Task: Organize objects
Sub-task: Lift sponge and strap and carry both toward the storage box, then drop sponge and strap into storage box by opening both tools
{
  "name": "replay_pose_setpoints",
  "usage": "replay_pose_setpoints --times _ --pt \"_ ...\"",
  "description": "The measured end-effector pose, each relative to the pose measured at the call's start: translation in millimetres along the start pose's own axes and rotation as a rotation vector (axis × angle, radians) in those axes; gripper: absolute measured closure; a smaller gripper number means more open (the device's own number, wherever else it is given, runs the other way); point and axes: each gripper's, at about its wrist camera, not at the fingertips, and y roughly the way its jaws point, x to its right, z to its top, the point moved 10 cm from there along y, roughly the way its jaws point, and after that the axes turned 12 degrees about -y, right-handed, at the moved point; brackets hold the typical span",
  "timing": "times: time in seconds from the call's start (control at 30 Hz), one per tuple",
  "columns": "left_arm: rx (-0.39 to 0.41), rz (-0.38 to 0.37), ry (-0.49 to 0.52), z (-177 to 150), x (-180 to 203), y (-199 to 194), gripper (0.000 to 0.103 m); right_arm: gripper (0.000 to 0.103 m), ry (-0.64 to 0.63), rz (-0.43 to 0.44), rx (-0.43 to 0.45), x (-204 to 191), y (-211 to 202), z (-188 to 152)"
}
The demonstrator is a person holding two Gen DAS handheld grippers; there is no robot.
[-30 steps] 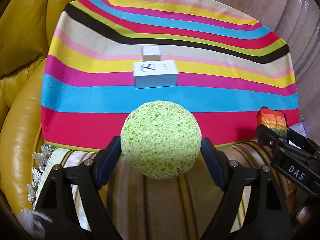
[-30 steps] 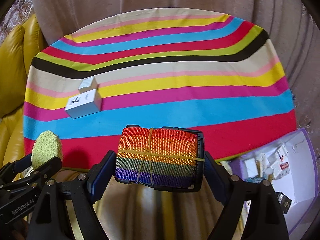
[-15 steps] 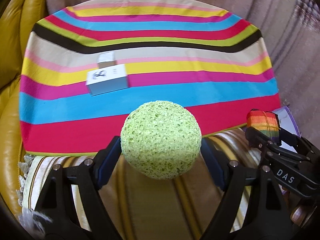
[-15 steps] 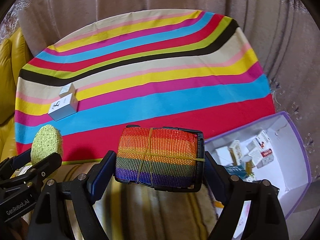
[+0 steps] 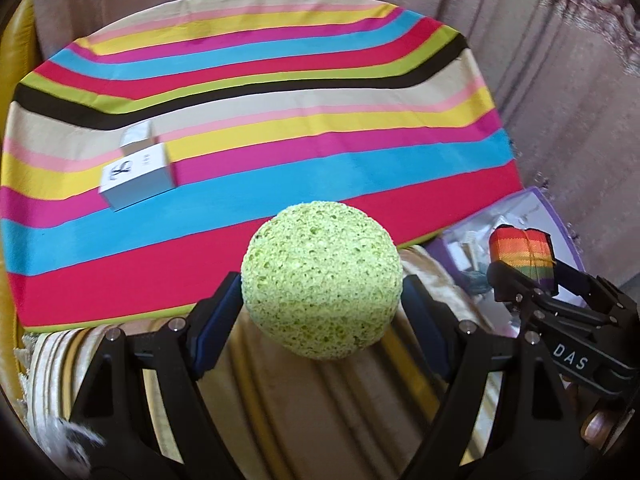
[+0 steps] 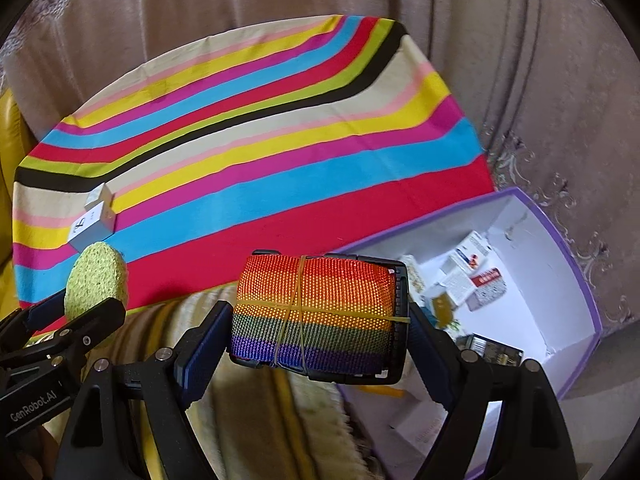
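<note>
My left gripper (image 5: 322, 304) is shut on a round green sponge (image 5: 321, 280), held above the near edge of the striped cloth (image 5: 280, 128). It also shows at the left of the right wrist view (image 6: 96, 286). My right gripper (image 6: 318, 334) is shut on a rolled rainbow strap (image 6: 316, 312) bound with a rubber band; the strap also shows in the left wrist view (image 5: 522, 254). A purple-edged white box (image 6: 560, 256) holding several small packages sits to the right, below the cloth's edge.
Two small white boxes (image 5: 138, 172) lie on the cloth at the left, also seen in the right wrist view (image 6: 94, 222). A beige curtain (image 6: 280, 8) hangs behind. A yellow leather seat (image 5: 8, 320) is at the far left. A striped cushion (image 5: 320, 400) lies under the grippers.
Both grippers have swung right with their loads. The white boxes have slid left in view and the purple-edged box has come into fuller view.
</note>
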Motion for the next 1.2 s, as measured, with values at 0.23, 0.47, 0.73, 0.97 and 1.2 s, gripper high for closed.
replay_pose_setpoints --times 0.23,0.47,0.73,0.97,1.2 --pt "-0.035 -0.07 0.069 -11 46 8 0.021 0.018 0.06 -0.047 -0.019 44 -9 -23" --pt "-0.066 -0.12 0.14 -22 84 15 0.021 0.018 0.137 -0.113 -0.06 92 -10 -54" --pt "-0.108 -0.201 0.213 -37 130 25 0.021 0.018 0.203 -0.193 -0.071 136 -8 -70" --pt "-0.152 -0.279 0.238 -44 159 33 0.02 0.017 0.251 -0.232 -0.055 157 -14 -71" --pt "-0.17 -0.306 0.225 -46 163 34 0.011 0.017 0.271 -0.235 -0.053 161 -15 -71"
